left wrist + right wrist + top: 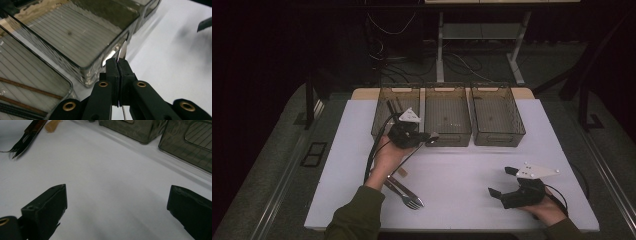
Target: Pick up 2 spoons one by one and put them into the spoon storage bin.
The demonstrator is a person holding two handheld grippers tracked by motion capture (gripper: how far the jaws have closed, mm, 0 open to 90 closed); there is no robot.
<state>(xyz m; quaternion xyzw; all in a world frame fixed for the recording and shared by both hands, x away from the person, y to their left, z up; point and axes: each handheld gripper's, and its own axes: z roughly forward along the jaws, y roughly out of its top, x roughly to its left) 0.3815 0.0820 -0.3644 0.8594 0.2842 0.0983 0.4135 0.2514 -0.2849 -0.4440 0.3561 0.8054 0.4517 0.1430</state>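
Note:
My left gripper (427, 138) hovers just in front of the middle bin (448, 131), held up off the white table. Its jaws are shut on a thin metal utensil (412, 154), a spoon by the look of it. The handle slants down toward the person's wrist. In the left gripper view the pads (113, 67) pinch the metal utensil (122, 51) edge-on, close to the middle bin's near wall (100, 67). My right gripper (502, 181) rests low at the front right of the table. Its jaws stand wide apart, the fingers (47, 205) over bare white surface.
Three smoky clear bins stand in a row at the back: left bin (387, 125) with long thin sticks inside, middle, and right bin (497, 131). A fork (408, 199) and a small tan piece (402, 173) lie on the white table (462, 200) near the left forearm.

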